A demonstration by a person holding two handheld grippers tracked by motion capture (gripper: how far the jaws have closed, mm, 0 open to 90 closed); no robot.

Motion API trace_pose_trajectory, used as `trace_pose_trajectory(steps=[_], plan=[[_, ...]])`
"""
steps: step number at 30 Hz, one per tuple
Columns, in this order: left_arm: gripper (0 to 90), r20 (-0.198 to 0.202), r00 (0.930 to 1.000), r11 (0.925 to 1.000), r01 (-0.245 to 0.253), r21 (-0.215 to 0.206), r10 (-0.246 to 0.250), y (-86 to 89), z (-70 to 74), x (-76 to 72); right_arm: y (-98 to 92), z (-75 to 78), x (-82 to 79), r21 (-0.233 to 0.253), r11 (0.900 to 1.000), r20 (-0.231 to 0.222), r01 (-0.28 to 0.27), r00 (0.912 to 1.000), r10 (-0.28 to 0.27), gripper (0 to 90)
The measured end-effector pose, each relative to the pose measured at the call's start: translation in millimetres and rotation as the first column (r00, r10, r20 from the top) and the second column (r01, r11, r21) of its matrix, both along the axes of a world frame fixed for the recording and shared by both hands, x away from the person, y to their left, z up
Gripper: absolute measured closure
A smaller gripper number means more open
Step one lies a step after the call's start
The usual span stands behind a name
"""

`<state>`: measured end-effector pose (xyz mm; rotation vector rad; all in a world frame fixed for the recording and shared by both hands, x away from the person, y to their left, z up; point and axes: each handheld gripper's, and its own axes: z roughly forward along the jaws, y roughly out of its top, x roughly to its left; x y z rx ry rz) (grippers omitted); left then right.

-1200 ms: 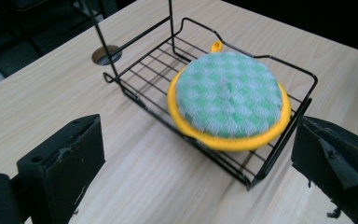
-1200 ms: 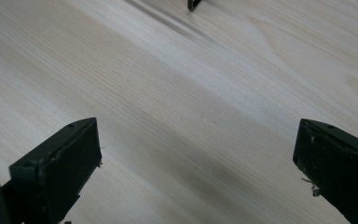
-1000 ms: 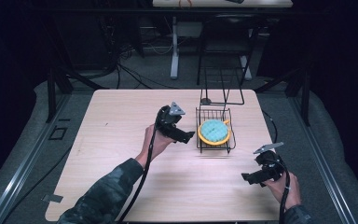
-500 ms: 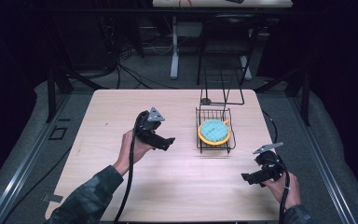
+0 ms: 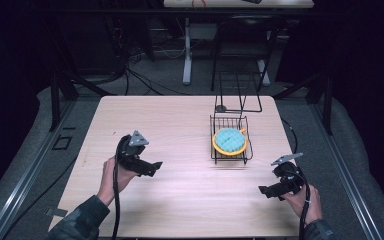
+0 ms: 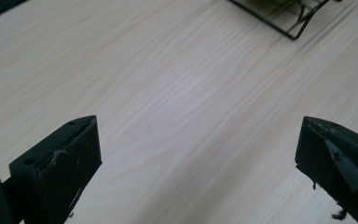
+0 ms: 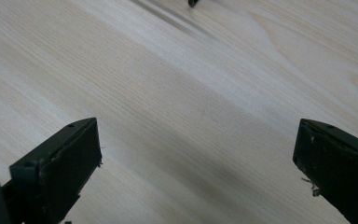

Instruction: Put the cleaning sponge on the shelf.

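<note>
Pale wood-grain bench (image 5: 180, 125) carries a black wire rack (image 5: 230, 156), the landmark. Inside the rack lies an orange plate (image 5: 216, 146) with a teal round waffle-textured pad (image 5: 230, 139) on top of it. Behind the rack, touching its far edge, stands a thin black wire frame (image 5: 240, 95). Left gripper (image 5: 156, 166) is well left of the rack and a bit nearer the person, held in the left hand (image 5: 114, 175), jaws pointing toward the rack. In the left gripper view its jaws stand wide apart over bare bench, nothing between them, a corner of the rack at top right. Right gripper (image 5: 263, 190) is right of the rack and nearer the person, in the right hand (image 5: 302, 200), jaws pointing left. Its jaws are wide apart too, nothing between them.
</note>
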<state>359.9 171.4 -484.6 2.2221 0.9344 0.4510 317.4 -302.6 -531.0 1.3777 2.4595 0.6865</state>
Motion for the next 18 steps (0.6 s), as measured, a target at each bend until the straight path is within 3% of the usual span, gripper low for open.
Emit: trace_pose_trajectory(steps=[8, 11, 18], plan=[[0.1, -0.098, 0.9923, 0.9971, -0.076, -0.001, 0.075, 39.0, -29.8, -18.0, 0.8, -0.3, 0.2, -0.007, 1.0, -0.011, -0.005, 0.9999, 0.005, 0.2], [0.1, -0.089, 0.992, 0.9959, -0.09, 0.0, 0.09, 43.9, -32.0, -16.8, 0.9, -0.9, 0.2, -0.006, 1.0, -0.011, -0.007, 0.9999, 0.007, 0.9], [0.2, -0.092, 0.9931, 0.9972, -0.071, 0.021, 0.073, 40.8, -36.2, -10.8, -0.3, -1.8, 0.8, -0.008, 1.0, -0.01, -0.003, 0.9999, 0.003, 1.3]])
